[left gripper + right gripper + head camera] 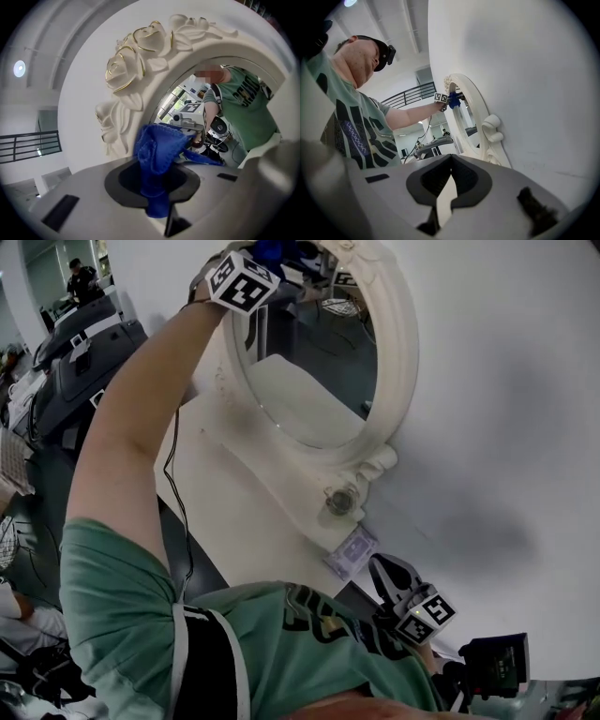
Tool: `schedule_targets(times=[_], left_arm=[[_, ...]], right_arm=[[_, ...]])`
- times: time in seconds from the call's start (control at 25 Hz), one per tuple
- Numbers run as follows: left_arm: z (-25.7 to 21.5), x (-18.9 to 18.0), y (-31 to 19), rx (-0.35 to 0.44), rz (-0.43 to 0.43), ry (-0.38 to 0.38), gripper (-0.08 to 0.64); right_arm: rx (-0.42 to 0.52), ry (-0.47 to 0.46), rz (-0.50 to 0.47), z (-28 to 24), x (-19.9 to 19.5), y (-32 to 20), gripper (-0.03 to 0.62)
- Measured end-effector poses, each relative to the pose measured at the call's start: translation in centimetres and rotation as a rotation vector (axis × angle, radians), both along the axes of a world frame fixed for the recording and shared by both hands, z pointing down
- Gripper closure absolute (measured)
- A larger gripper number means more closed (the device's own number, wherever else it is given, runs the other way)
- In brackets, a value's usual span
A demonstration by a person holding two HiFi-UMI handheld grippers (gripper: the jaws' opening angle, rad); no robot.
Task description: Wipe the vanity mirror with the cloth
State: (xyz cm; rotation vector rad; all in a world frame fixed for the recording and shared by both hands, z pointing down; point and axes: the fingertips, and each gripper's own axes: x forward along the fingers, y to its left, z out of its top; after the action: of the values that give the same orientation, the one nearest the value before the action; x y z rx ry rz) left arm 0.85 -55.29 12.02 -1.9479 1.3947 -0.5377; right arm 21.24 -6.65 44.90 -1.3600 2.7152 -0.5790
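The vanity mirror (314, 390) is sitting flat against a white surface (506, 409), with its base pointing toward the person; whether it is hanging or leaning there is hard to tell. The left gripper (157, 185) is hovering at the frame's top edge, beside the carved roses (136, 56). The cloth (157, 152) is sitting between its jaws and resting at the edge of the glass. A knob (339, 500) is sitting on the base, and a small packet (349, 551) is lying just below it. The right gripper (392, 576) is hanging lower, near the packet, apart from the mirror.
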Motion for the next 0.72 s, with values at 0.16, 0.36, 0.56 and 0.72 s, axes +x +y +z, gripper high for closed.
schedule_targets(times=[0.16,0.36,0.56,0.72], left_arm=[[-0.3,0.1,0.2,0.002,-0.008,0.018,0.482],[1.7,2.4,2.5,0.020,0.024,-0.032,0.485],[8.6,6.7,7.7,0.010,0.113,-0.069,0.485],[16.6,10.8,12.6,-0.036,0.190,-0.072,0.485]], right_arm=[[-0.002,0.002,-0.012,-0.3,-0.5,0.1,0.580],[-0.020,0.001,-0.019,0.2,-0.7,0.2,0.580],[-0.034,0.006,-0.041,0.3,-1.4,0.2,0.580],[-0.063,0.013,-0.062,0.4,-2.2,0.4,0.580]])
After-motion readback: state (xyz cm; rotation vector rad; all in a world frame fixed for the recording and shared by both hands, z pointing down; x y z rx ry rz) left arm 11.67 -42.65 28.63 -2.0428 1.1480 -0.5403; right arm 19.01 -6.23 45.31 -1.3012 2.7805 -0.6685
